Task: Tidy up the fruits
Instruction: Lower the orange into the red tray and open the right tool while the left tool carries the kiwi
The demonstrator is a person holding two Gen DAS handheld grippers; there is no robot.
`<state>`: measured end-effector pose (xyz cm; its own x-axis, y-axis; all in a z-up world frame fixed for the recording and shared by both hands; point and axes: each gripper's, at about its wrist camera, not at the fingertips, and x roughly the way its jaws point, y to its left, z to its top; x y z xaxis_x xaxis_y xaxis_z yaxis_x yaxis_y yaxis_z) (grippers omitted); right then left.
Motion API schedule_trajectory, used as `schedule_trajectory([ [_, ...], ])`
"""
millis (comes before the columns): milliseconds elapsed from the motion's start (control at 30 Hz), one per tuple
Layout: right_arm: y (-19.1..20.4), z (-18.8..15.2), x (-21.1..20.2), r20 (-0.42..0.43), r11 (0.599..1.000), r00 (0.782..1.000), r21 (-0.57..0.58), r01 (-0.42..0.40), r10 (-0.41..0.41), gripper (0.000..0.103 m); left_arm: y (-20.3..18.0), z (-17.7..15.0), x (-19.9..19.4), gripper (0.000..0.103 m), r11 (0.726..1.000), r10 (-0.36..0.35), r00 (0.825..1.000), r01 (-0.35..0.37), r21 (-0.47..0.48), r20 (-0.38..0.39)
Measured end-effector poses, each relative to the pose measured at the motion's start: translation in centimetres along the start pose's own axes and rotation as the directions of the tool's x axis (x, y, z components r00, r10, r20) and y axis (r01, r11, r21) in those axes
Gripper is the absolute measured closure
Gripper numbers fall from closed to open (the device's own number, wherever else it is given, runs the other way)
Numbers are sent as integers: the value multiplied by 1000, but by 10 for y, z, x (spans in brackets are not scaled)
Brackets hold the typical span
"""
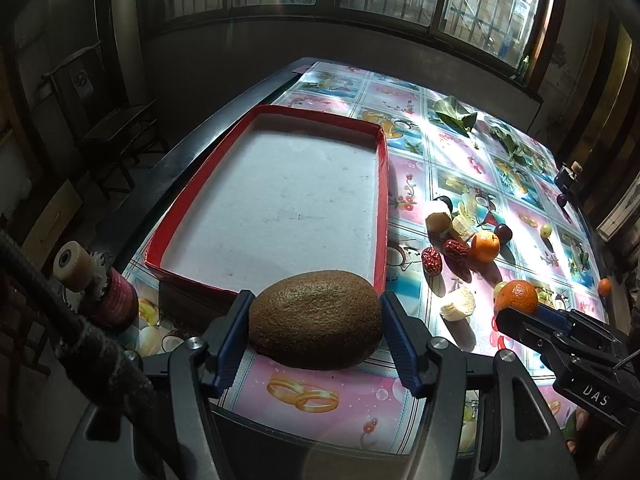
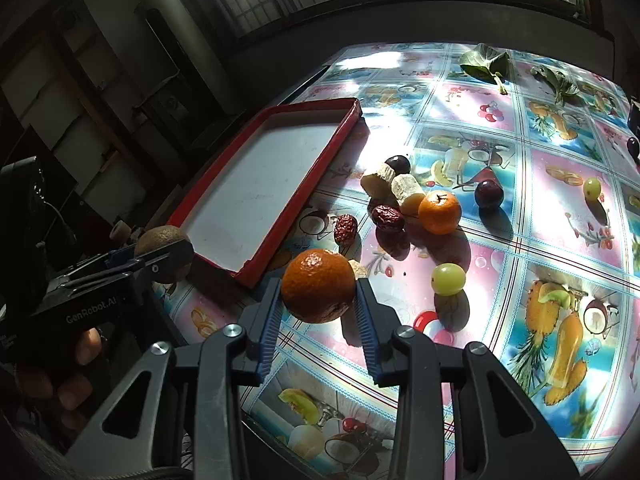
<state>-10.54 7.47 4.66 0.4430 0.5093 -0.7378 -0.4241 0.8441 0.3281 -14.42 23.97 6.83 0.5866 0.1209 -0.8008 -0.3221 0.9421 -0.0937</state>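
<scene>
My left gripper [image 1: 316, 320] is shut on a brown kiwi [image 1: 316, 320], held just in front of the near edge of the red tray [image 1: 382, 216], whose white floor is bare. My right gripper [image 2: 318, 288] is shut on a small orange [image 2: 318, 285] above the tablecloth, right of the tray's near corner [image 2: 248, 278]. The right wrist view also shows the kiwi [image 2: 160, 240] in the left gripper at the left. On the cloth right of the tray lie another orange [image 2: 439, 212], two red dates [image 2: 387, 218], banana pieces [image 2: 406, 190], dark plums [image 2: 488, 194] and green grapes [image 2: 449, 278].
A patterned fruit tablecloth [image 2: 560, 240] covers the table. Green leaves [image 2: 486, 64] lie at its far side. A dark red jar with a pale lid [image 1: 116, 296] stands left of the left gripper. A black cable [image 1: 60, 320] crosses the lower left. A dark chair [image 1: 120, 136] stands beyond the table's left edge.
</scene>
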Motion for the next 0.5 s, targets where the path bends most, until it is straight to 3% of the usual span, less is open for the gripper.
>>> schedule_trajectory([
  [300, 13, 8, 11, -13, 999, 999, -19, -32, 31, 65, 33, 16, 5, 40, 998, 42, 999, -41, -57, 16],
  [500, 45, 24, 34, -21, 993, 997, -83, -82, 81, 65, 58, 37, 23, 40, 993, 82, 997, -80, -87, 10],
])
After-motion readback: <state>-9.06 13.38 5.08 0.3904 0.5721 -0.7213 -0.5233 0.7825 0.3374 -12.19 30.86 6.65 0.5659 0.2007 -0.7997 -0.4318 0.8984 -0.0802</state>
